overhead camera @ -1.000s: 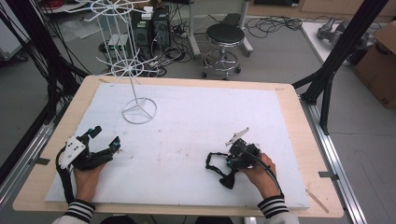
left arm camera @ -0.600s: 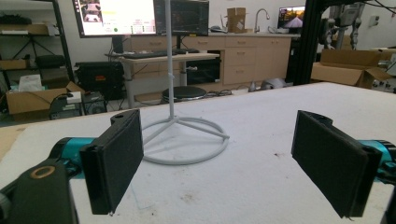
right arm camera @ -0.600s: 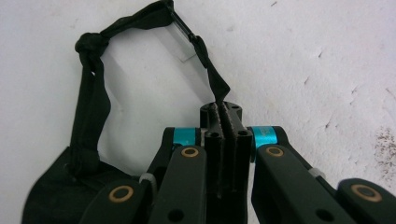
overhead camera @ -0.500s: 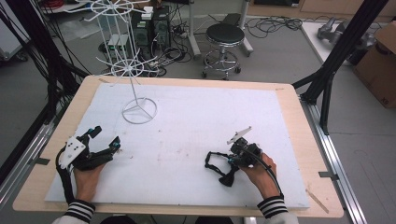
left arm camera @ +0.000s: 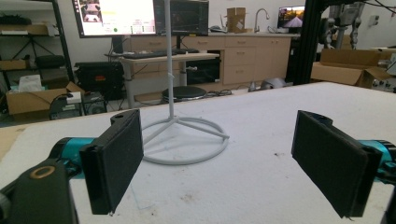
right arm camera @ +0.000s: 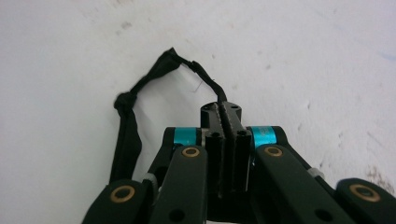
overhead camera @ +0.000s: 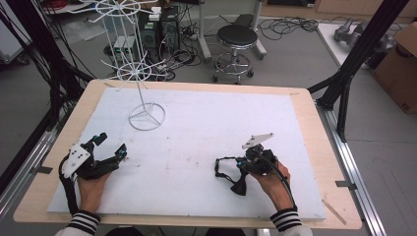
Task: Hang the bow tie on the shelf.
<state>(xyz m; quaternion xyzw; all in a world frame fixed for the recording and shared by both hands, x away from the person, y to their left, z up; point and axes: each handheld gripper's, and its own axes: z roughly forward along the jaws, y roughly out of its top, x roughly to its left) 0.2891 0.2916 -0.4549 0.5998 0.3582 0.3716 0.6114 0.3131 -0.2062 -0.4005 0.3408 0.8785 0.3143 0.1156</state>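
A: Right gripper view: right gripper [right arm camera: 225, 112] clamped on a black strap [right arm camera: 128, 116], jaws just finished closing, pads pinching one thin end. Rest of strap loops out to upper left of frame, knot at mid-left, lying on the white mat [right arm camera: 303, 60].

B: High view agrees. Right gripper [overhead camera: 242, 164] at lower right of centre, strap [overhead camera: 223, 169] curling to its left. Looks like a pickup, barely begun.

A: Grip sits on the very edge of the strap. Probably best lifted slowly and straight up, letting the knot trail free; a jerk could pull the thin end out of the pads.

B: Left gripper [overhead camera: 109, 146]?

A: Lower left of high view, resting on the mat, wide open. Left gripper view: both pads [left arm camera: 116, 161] well apart, nothing between them, nothing touched. Pointed toward the white wire stand [left arm camera: 184, 140], ring base well ahead of the jaws.

B: Stand a likely hanging spot?

A: Plausible, only a guess. Stand [overhead camera: 146, 117] at upper left, well apart from the strap.
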